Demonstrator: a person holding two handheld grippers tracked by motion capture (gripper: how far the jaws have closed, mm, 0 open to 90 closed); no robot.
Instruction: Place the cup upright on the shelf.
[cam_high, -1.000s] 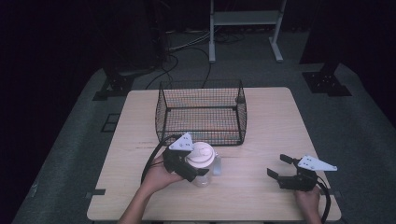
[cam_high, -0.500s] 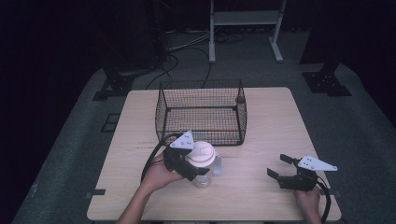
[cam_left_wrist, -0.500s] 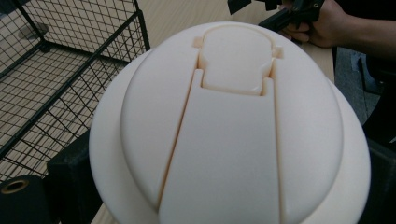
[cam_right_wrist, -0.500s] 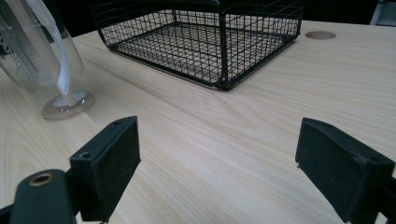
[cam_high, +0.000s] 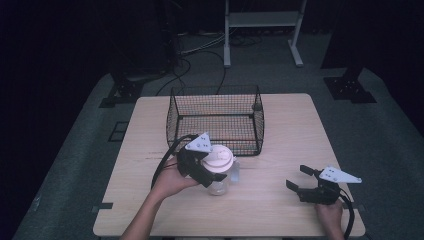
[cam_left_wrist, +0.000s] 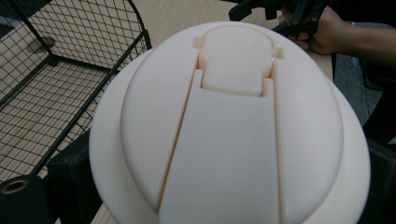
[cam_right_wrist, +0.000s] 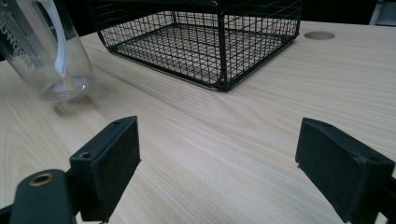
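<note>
High view shows the wire basket (cam_high: 215, 120) standing at the middle of the wooden table (cam_high: 290, 120). Just in front of the basket's near wall, a clear jug (cam_high: 220, 181) with a cream lid (cam_high: 218, 159) is held tilted, its base close to the tabletop. The left gripper (cam_high: 202, 167) has its jaws clamped on the jug just under the lid, the left hand (cam_high: 170, 181) behind it. Left gripper view looks straight down on the lid (cam_left_wrist: 233, 130), with the basket (cam_left_wrist: 60, 70) to its side. The right gripper (cam_high: 302, 181) rests on the table well to the right of the jug and nearer the person than the basket, jaws spread wide and holding nothing; right gripper view shows bare wood between them.
</note>
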